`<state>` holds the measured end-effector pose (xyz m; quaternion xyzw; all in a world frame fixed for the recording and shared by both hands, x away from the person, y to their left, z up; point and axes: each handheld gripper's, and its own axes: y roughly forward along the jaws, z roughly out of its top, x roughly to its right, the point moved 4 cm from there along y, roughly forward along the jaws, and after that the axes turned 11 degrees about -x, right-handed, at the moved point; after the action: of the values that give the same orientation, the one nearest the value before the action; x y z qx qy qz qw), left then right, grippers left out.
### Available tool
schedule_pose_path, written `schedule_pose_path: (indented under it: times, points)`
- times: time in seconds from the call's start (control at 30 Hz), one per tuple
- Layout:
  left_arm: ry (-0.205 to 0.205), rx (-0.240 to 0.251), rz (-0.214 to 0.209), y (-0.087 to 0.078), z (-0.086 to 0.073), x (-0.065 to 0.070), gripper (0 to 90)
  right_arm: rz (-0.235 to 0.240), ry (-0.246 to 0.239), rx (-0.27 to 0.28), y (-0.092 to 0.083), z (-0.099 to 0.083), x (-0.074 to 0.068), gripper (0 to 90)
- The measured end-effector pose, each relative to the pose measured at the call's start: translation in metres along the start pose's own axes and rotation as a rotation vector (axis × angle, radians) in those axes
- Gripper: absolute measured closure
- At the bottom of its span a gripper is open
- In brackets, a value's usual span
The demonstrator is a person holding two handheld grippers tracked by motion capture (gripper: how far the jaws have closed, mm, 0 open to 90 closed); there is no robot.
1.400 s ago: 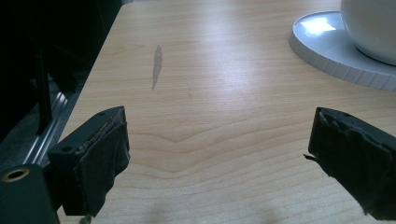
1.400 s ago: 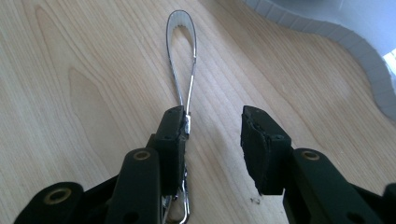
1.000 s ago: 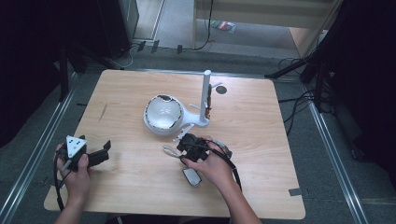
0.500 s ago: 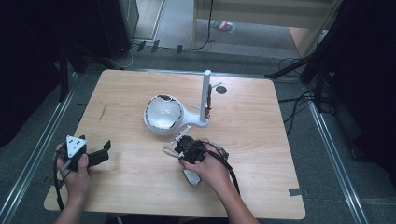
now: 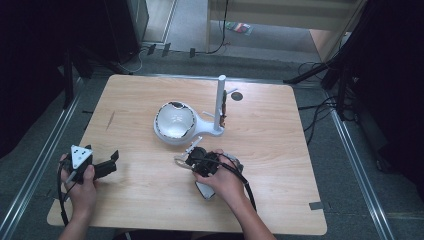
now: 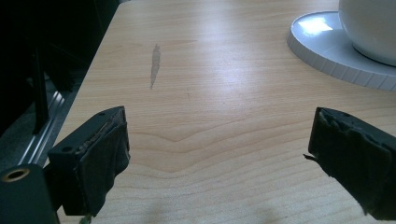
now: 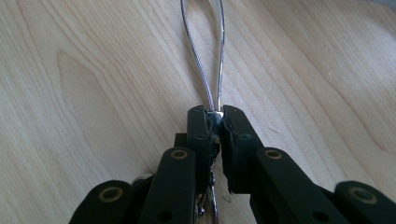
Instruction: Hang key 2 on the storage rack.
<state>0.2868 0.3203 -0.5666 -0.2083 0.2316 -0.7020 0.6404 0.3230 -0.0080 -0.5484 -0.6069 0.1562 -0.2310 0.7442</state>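
Two grippers work over a pale wooden bench [image 5: 280,150]. The right gripper [image 5: 192,157] sits near the middle of the bench, just in front of a white stand mixer [image 5: 200,120]. In the right gripper view its jaws are pressed together on the thin shaft of a wire whisk attachment [image 7: 205,65], whose two bright metal wires spread into a narrow loop that runs away from the jaws and lies close over the wood. Those jaws have just been closing, and the metal stem is now pinched between the pads with no gap showing. In the high view the whisk [image 5: 182,160] appears as a small silvery loop just left of the right gripper, near the mixer's round base. The right hand [image 5: 222,177] wraps the gripper body, and a small white object [image 5: 205,189] lies on the bench right beside that hand on the near side.

The mixer's white bowl [image 5: 174,121] is tilted so its inside faces up and toward the camera, and a slim white column [image 5: 220,102] rises on its right.

At the near left corner, the left gripper [image 5: 107,162] is held low by the left hand [image 5: 82,182]. Its jaws stand wide apart with bare wood between them, as the left gripper view shows, with the mixer's ribbed round base [image 6: 336,51] at the far right, well apart.
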Motion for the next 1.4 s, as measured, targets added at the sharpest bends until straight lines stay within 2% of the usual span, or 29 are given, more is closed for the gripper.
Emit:
schedule_pose_path:
  times: [0.3,0.47,0.9,1.1,1.4]
  points:
    - [-0.001,0.0,-0.001,0.0,0.0,0.0,5.4,-0.009,0.034,0.087,-0.016,-0.002,0.005,83.6]
    - [-0.001,0.0,-0.002,0.0,0.0,0.0,5.4,-0.019,0.048,0.116,-0.023,-0.004,0.007,83.6]
    - [-0.001,-0.003,-0.002,0.0,0.0,0.0,5.4,-0.031,0.058,0.203,-0.044,-0.006,0.009,83.6]
    - [-0.002,-0.001,0.001,0.0,0.0,0.0,5.4,-0.048,0.063,0.26,-0.052,-0.006,0.01,83.6]
    - [0.0,-0.002,0.001,0.0,0.0,0.0,5.4,-0.078,0.119,0.347,-0.066,-0.009,0.015,83.6]
